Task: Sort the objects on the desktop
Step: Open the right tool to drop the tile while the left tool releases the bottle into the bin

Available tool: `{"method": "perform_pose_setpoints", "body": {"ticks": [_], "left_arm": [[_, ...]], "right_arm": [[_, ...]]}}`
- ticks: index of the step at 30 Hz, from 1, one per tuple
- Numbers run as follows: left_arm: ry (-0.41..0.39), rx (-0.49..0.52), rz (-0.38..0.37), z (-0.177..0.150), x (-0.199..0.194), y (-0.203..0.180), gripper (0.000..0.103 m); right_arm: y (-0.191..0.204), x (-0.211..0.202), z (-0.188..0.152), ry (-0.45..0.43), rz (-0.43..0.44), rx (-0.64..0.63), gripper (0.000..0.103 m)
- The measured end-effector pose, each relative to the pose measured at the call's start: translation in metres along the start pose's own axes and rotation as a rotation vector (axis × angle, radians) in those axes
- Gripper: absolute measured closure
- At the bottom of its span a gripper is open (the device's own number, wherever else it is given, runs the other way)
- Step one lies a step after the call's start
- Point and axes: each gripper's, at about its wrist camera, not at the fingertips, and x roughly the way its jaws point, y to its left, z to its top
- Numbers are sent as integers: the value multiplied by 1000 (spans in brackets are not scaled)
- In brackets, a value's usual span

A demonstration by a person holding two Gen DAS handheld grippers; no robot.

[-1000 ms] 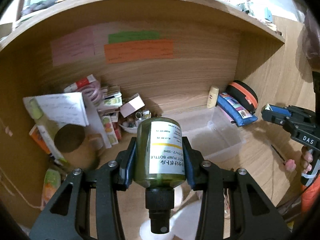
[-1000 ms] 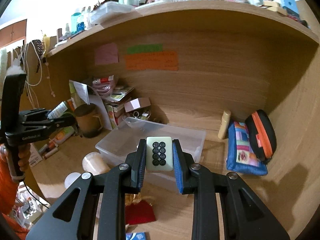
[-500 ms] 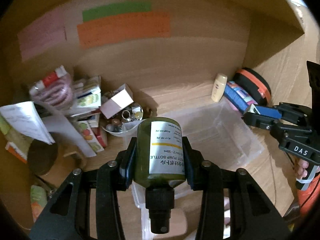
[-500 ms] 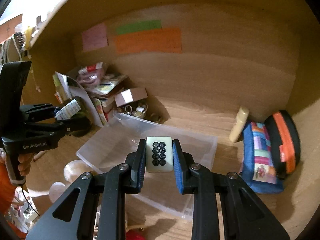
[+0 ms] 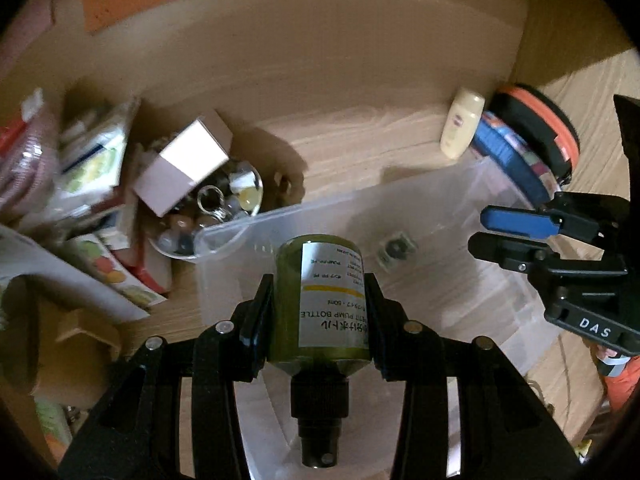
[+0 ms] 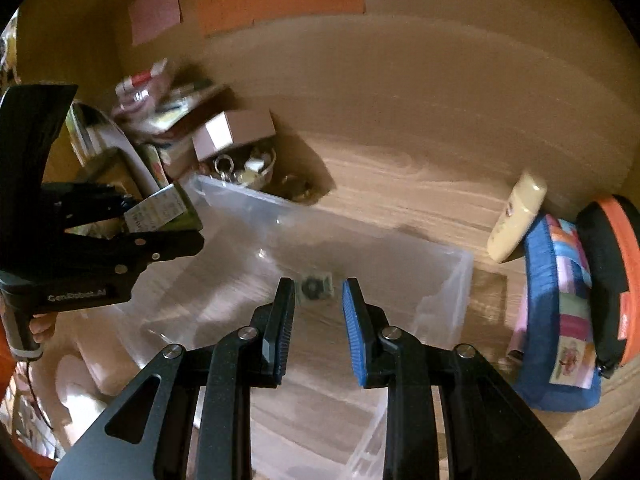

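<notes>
Olive-green pump bottle [image 5: 320, 300], orange-banded black case [image 6: 612, 276], patchwork blue pouch [image 6: 560, 320].

Both wrist views face down, near clear bin [image 5: 248, 232].

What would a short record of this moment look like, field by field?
Place: wooden desk under a shelf
Left gripper: shut on a green pump bottle, over the clear bin
Right gripper: open, holding nothing, above the bin
In the bin: a small tile with black dots
Beside the bin: cream tube, blue pouch, orange-and-black case
Back left: heap of boxes and papers
</notes>
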Motion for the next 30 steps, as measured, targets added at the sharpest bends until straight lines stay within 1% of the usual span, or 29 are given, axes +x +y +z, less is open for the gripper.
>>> {"method": "perform_pose_setpoints", "body": {"ticks": [5,7,9,13,17,20,22,24,25,27,30], "left_arm": [[53,14,5,0,21,-3,62],[69,11,-8,1,23,-3,62],[73,30,9,2,24,-5,62],[112,50,17,0,30,-10,62],[102,69,33,-1,27,-13,62],[97,75,49,-1,26,-15,62],[91,72,59,-1,24,-15,62],[80,72,66,-2,20,-16,60],[71,73,76,-3,17,-16,58],[53,76,87,-3,11,-17,49],[25,77,100,-4,0,-19,45]], "right_arm": [[0,14,-4,29,9,-9,81],[1,16,-4,31,14,-13,81],[3,15,-4,31,12,-20,81],[7,14,-3,34,5,-37,81],[10,15,-3,53,26,-52,80],[11,16,-3,60,13,-57,80],[12,13,-4,60,8,-60,77],[12,9,-4,49,-7,-59,65],[12,6,-4,41,-15,-59,63],[14,-1,-5,27,-30,-64,56],[17,-10,-5,13,-51,-67,52]]}}
